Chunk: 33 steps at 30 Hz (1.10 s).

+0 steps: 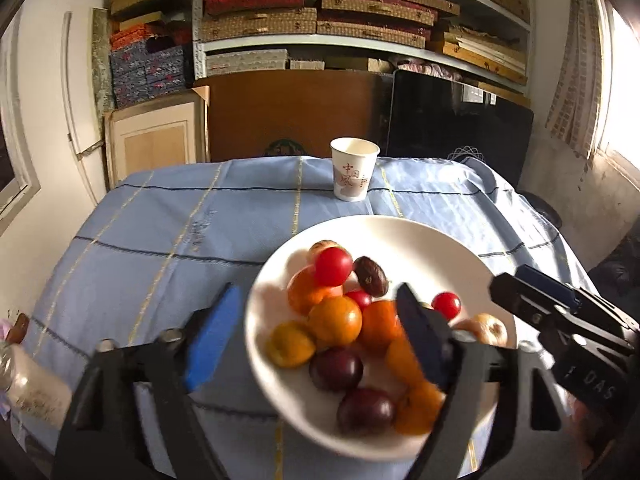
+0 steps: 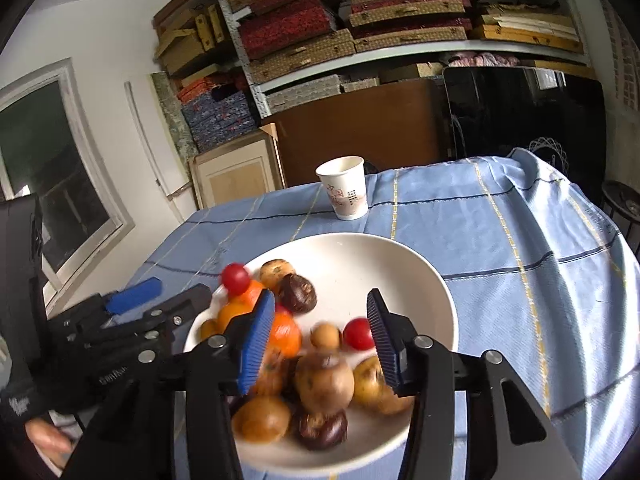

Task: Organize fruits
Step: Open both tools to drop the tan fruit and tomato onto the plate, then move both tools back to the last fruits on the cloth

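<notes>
Two pairs of tongs flank one white plate (image 1: 276, 280) of mixed fruit on the blue-clothed worktop (image 1: 160, 232). Farthest left, the left tongs (image 1: 316, 340) are released and grasp nothing; their left finger hangs over bare cloth outside the plate's left rim, and their right finger stands over the fruit heap, so the rim runs up between the two fingers. Within that gap lie the oranges (image 1: 335, 320) and, nearer the camera, a dark plum (image 1: 336, 368). A red cherry tomato (image 1: 333, 266) sits on top of the pile beyond them.

Further right, the right tongs (image 2: 322, 336) are also spread wide and empty, centred over the near half of the plate. Straight ahead between their fingers is a small round brown fruit (image 2: 325, 336), with a second cherry tomato (image 2: 359, 334) just beside the right finger and a larger brown fruit (image 2: 324, 384) below, closer in.

My judgement: the right tongs are the better placed for the next pick, since the fruit lies squarely inside their opening, while the left straddles the rim. The fruits are round, so no long axis matters. A paper cup (image 2: 343, 188) stands well beyond the plate, apart from it.
</notes>
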Motion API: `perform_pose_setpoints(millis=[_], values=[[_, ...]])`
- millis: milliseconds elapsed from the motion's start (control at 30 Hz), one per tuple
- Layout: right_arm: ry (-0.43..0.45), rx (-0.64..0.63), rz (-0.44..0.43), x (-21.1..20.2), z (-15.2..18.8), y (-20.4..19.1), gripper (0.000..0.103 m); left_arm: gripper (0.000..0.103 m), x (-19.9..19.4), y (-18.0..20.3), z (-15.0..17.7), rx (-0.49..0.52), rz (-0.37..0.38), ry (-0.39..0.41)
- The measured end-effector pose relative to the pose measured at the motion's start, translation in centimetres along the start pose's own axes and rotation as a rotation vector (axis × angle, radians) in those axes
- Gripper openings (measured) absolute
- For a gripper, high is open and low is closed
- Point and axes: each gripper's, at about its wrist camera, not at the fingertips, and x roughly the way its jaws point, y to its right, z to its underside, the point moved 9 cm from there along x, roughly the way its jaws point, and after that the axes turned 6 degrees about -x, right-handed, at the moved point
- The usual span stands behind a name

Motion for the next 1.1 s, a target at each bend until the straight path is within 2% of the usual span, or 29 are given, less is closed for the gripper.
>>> perform_pose_setpoints(millis=[100, 167, 300, 467, 733, 833, 933, 1100], values=[[-0.007, -0.030, -0.007, -2.3, 1.4, -0.4, 0.048, 0.092, -2.8, -1.2, 1.6, -0.030, -0.017, 0.011], [-0.032, -0.041, -0.014, -3.6, 3.0, -0.8, 0.048, 0.094, -4.1, -1.7, 3.2, -0.055, -0.001, -0.003], [-0.104, -0.053, -0.063, -5.5, 7.4, -1.6, 0.049, 0.095, -7.0, -2.2, 8.4, -0.067, 0.037, -0.049], [-0.227, -0.168, -0.127, -7.6, 12.8, -3.7, 0.049, 0.095, -9.1, -2.9, 14.0, -0.034, 0.010, -0.107], [-0.346, -0.281, -0.213, -9.1, 16.4, -6.6, 0.049, 0.096, -11.9, -3.5, 14.0, 0.030, -0.087, 0.016], [-0.373, -0.302, -0.226, -8.9, 17.3, -7.3, 0.049, 0.096, -11.5, -3.5, 13.7, 0.028, -0.074, -0.006], [-0.360, -0.323, -0.219, -8.9, 17.4, -7.8, 0.049, 0.096, -11.4, -3.6, 13.6, 0.000, -0.043, -0.029], [-0.379, -0.329, -0.241, -8.2, 18.1, -8.8, 0.048, 0.096, -11.8, -3.9, 13.3, -0.031, -0.024, -0.028]])
